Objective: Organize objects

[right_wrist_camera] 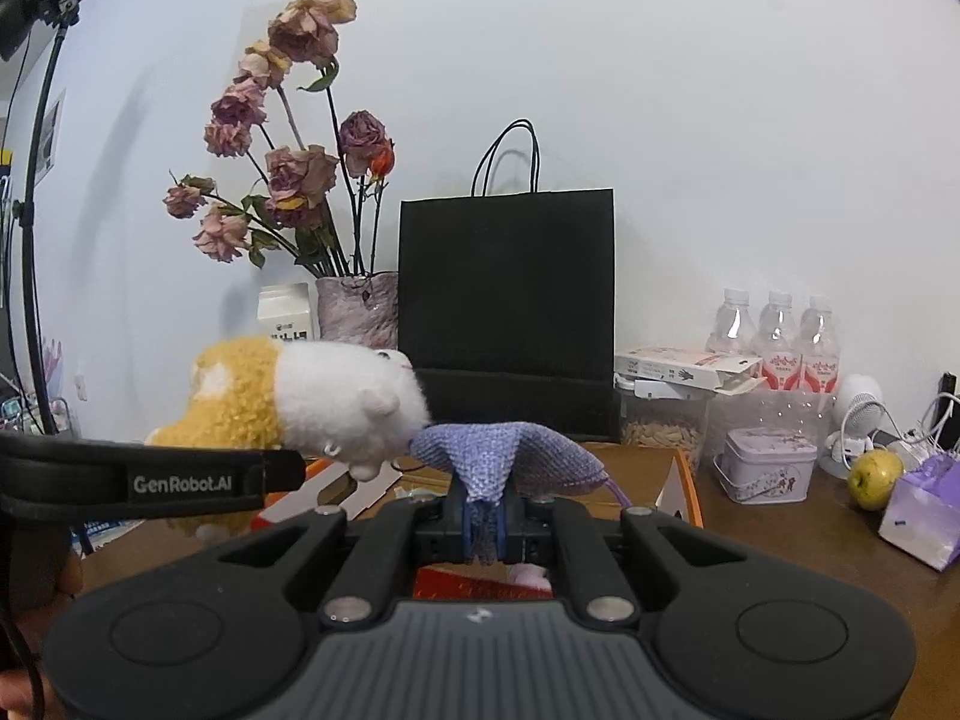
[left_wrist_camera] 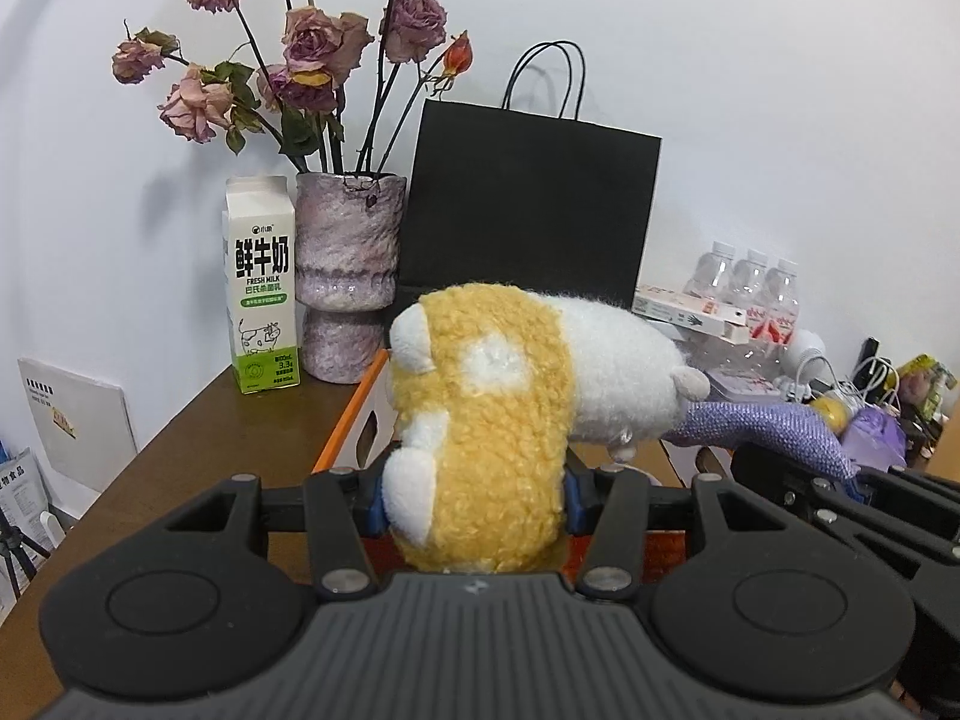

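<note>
At the bottom centre of the left view, the left gripper (left_wrist_camera: 474, 504) fingers pinch the plush (left_wrist_camera: 504, 414) aloft; the right gripper (right_wrist_camera: 485, 531) fingers pinch its purple scarf (right_wrist_camera: 498, 450). Uneven pulling could likely slip the thin scarf. Beyond, upper left, a swing could topple the vase (left_wrist_camera: 348, 276).

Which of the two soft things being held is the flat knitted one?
The purple knitted piece, pinched in the right gripper. The other, in the left gripper, is a plump yellow-and-white plush toy.
</note>
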Demonstrator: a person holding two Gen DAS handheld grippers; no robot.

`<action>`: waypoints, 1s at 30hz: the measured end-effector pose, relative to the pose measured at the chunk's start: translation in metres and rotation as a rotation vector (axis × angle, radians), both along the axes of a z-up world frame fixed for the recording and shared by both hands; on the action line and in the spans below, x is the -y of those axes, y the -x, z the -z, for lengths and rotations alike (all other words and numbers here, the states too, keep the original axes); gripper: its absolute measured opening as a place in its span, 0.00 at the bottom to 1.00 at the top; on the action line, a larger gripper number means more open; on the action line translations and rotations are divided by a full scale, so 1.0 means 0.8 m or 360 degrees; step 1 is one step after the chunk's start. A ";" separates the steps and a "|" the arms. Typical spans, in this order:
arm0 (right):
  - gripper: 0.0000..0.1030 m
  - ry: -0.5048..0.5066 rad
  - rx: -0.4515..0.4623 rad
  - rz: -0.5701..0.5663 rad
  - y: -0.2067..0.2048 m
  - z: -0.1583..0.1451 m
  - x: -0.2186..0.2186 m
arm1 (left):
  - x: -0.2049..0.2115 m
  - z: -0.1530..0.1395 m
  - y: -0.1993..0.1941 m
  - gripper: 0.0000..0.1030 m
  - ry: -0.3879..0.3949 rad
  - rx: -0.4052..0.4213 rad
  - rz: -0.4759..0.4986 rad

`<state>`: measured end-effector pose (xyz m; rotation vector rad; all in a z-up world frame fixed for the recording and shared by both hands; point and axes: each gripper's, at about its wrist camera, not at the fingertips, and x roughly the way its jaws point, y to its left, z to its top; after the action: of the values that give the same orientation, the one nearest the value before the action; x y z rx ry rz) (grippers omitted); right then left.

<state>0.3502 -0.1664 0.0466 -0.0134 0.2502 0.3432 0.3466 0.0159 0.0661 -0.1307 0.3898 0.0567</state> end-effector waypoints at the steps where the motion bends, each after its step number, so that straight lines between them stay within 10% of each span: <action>1: 0.06 0.0005 -0.0002 -0.0001 -0.005 0.001 -0.001 | -0.001 0.000 -0.005 0.49 0.0001 -0.0001 -0.0005; 30: 0.07 0.0067 -0.0098 0.0017 -0.147 0.021 -0.026 | -0.008 0.026 -0.141 0.49 -0.0020 -0.0096 -0.0084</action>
<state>0.4682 -0.1459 0.0302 -0.0428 0.3183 0.3281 0.4594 0.0226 0.0452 -0.1272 0.4462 0.1153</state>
